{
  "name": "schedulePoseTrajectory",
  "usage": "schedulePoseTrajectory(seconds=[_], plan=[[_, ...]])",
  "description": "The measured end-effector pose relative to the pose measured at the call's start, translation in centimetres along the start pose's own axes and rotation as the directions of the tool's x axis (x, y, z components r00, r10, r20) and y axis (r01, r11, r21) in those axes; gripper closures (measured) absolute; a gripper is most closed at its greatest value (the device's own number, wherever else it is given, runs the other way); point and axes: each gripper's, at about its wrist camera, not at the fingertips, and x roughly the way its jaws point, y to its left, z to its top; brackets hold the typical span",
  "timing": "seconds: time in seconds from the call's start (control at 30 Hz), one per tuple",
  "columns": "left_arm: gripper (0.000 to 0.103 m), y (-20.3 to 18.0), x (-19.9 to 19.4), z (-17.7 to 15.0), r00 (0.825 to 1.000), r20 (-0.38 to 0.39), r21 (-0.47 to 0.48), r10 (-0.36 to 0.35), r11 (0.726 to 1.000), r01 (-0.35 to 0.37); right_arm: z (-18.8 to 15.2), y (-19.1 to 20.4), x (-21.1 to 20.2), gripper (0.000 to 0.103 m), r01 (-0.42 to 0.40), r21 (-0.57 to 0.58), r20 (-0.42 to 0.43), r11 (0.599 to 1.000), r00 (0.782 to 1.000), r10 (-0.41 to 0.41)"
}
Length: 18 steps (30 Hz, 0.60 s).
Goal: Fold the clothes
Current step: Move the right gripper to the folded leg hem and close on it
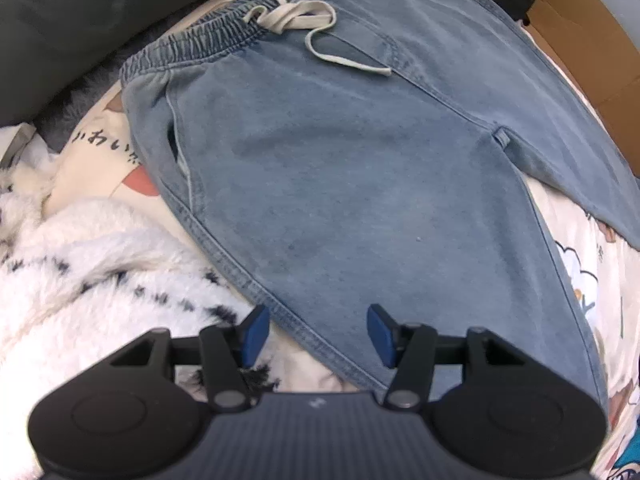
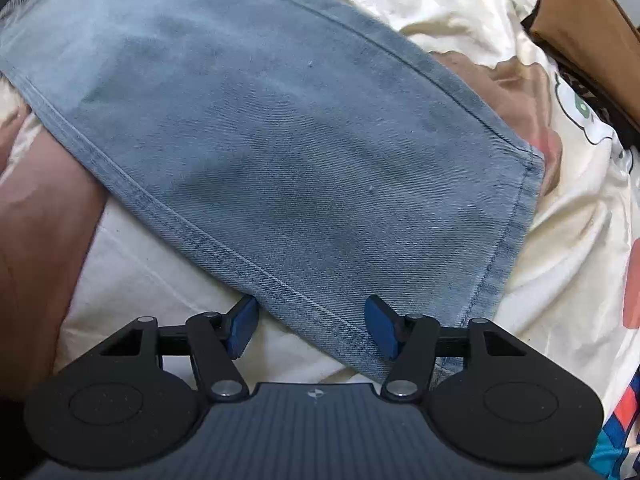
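Note:
Light blue denim trousers (image 1: 340, 168) lie flat on a printed bedsheet, with the elastic waistband and cream drawstring (image 1: 296, 16) at the top of the left wrist view. My left gripper (image 1: 319, 334) points down over the side seam of one leg, open, with the hem of fabric under the gap and neither pad pressing it. The right wrist view shows a trouser leg (image 2: 280, 152) ending in a stitched cuff (image 2: 508, 232) at the right. My right gripper (image 2: 312, 328) hovers open above the leg's near seam close to the cuff corner, holding nothing.
A fluffy white blanket with dark flecks (image 1: 80, 280) is bunched at the left. The cream cartoon-print sheet (image 2: 560, 260) spreads under everything. A dark grey cushion (image 1: 80, 20) lies at the upper left, and brown cardboard (image 1: 580, 60) stands at the upper right.

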Motion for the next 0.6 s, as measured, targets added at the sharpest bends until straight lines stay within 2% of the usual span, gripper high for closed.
schedulePoseTrajectory(seconds=[0.1, 0.17, 0.27, 0.37, 0.47, 0.6], plan=[[0.043, 0.2, 0.3, -0.2, 1.000, 0.000, -0.006, 0.006, 1.000, -0.006, -0.2, -0.6, -1.4, 0.040, -0.004, 0.055, 0.051, 0.998, 0.999, 0.001], [0.043, 0.3, 0.5, -0.4, 1.000, -0.003, -0.017, 0.004, 1.000, -0.004, -0.5, -1.0, -1.5, 0.044, -0.004, 0.058, 0.056, 0.998, 0.998, 0.001], [0.043, 0.5, 0.7, -0.5, 1.000, -0.005, -0.042, -0.009, 0.999, 0.009, -0.9, -0.9, -1.0, 0.052, -0.007, 0.024, 0.035, 1.000, 0.999, 0.006], [0.043, 0.7, 0.7, -0.5, 1.000, -0.005, -0.063, -0.015, 0.998, 0.014, -1.1, 0.0, -0.1, 0.052, -0.001, -0.018, 0.026, 1.000, 1.000, 0.002], [0.043, 0.6, 0.8, -0.4, 1.000, -0.006, -0.066, -0.013, 0.998, 0.012, -0.9, 0.8, 0.6, 0.052, 0.048, -0.065, 0.030, 0.997, 0.998, -0.046], [0.043, 0.6, 1.1, -0.3, 1.000, -0.008, -0.062, -0.015, 0.998, 0.014, -0.8, 1.3, 0.7, 0.052, 0.068, -0.082, 0.044, 0.994, 0.997, -0.065]])
